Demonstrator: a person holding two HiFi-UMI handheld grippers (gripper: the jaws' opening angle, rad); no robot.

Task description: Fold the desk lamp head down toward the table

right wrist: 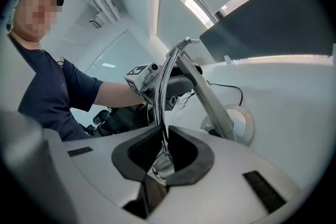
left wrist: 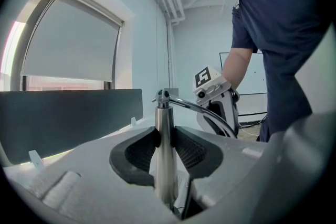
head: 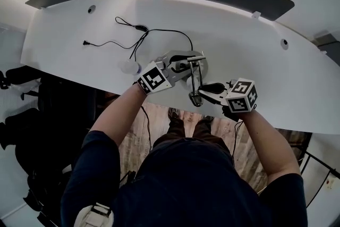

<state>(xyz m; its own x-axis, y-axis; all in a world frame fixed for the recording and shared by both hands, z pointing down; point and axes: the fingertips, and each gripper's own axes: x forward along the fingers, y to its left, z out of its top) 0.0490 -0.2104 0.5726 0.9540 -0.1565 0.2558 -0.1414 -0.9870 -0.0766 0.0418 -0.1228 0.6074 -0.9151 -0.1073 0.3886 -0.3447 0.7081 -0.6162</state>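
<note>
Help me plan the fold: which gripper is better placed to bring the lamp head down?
Right. The right gripper is shut on the thin lamp arm, so it can probably swing it down; the left gripper clamps the upright post, steadying it.

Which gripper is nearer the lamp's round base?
Left. The left gripper clamps the upright post that rises from the base; the right gripper grips the thin arm farther out, away from the base.
</note>
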